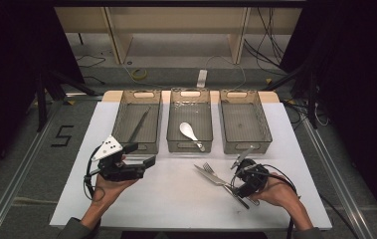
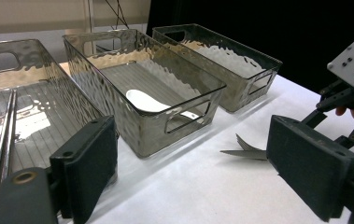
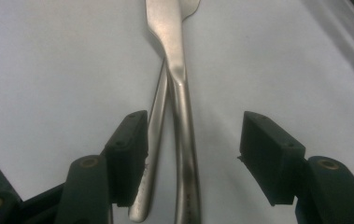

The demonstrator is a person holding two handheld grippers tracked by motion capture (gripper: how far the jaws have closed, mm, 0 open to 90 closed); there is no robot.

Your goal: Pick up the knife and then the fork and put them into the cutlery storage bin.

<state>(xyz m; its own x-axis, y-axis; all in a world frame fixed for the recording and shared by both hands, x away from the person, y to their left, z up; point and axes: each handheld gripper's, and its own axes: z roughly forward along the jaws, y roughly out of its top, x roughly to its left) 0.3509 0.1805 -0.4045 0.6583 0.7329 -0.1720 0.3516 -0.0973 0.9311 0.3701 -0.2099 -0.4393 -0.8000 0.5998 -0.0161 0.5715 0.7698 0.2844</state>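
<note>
the knife [image 3: 184,140] lies on the white table [image 1: 176,194], crossed over the fork [image 3: 153,154], both handles running straight between the wide-open, empty jaws of the right gripper [image 3: 193,154]. the left gripper [image 2: 188,163], also open and empty, hovers well apart.

A single sign can be read: a large dark numeral "5" [image 1: 63,135], marked on the grey floor beside the table, out to the left of the left gripper [image 1: 148,160] and a little farther away from the person than it. Faint reddish marks sit low on the handle of the knife [image 3: 184,140] lying between the open jaws of the right gripper [image 3: 193,154], but they are too small and blurred to make out. Nothing else carries legible text.
</note>
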